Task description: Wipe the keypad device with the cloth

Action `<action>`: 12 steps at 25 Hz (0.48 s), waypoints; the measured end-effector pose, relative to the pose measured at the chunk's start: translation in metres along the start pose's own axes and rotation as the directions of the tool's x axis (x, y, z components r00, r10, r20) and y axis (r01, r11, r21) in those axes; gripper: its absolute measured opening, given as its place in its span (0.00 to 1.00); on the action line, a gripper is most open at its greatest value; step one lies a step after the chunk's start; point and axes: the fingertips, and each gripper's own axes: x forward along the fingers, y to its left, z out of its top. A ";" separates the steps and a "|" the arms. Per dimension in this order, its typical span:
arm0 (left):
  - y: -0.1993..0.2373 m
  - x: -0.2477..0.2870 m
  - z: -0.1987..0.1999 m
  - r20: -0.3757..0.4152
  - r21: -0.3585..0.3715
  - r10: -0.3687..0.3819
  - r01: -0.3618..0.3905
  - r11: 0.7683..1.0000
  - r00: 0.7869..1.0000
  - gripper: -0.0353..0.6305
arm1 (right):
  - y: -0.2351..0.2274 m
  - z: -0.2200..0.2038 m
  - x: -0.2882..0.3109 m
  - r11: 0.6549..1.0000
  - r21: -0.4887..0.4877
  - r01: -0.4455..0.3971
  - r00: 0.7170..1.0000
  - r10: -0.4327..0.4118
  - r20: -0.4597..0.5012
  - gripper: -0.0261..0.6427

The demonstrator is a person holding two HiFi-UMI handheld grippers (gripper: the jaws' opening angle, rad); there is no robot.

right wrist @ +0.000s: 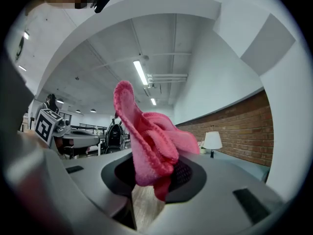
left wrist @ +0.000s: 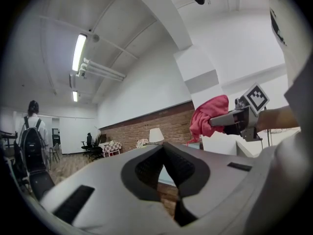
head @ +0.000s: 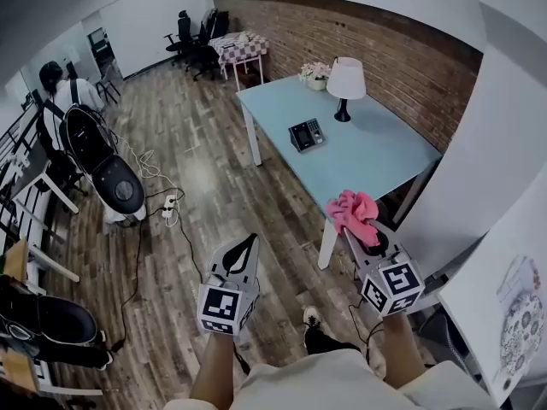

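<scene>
The only markings you can make out are the black-and-white square markers on the cubes of your two tools. The print on the patterned sheet (head: 523, 307) at the right edge is too small to read. The keypad device (head: 306, 134) lies on the pale blue worktop (head: 380, 156), toward its left edge, with bare surface all round it and well apart from both your tools. Farther along the worktop a white-shaded lamp (head: 345, 84) stands on a dark base, and at the far end a small pot (head: 317, 84) holds pale flowers (head: 313, 70). The worktop runs beside a brick wall (head: 410, 58) on a wood-plank floor (head: 214, 178), where a power strip (head: 169, 205) and its cable lie. At the back there are office chairs (head: 190, 32) and a small table with a checked cover (head: 239, 48). A person with a backpack (head: 58, 82) stands at the left. Your left hand-held gripper (head: 246, 248) has its jaws pressed together with nothing between them. Your right hand-held gripper (head: 361, 236) is clamped on the pink cloth (head: 352, 212), which bunches up above the pads, in the air over the near end of the worktop as seen from the head view.
</scene>
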 end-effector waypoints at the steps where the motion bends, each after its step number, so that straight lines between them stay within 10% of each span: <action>1: 0.005 0.015 0.001 0.006 -0.017 -0.002 0.002 1.000 1.000 0.09 | -0.011 -0.001 0.014 1.000 0.002 -0.007 1.000 0.007 -0.005 0.24; 12: 0.046 0.145 -0.013 -0.058 -0.045 0.008 -0.011 0.999 0.998 0.09 | -0.099 -0.003 0.125 0.998 0.012 -0.057 0.998 0.057 -0.039 0.24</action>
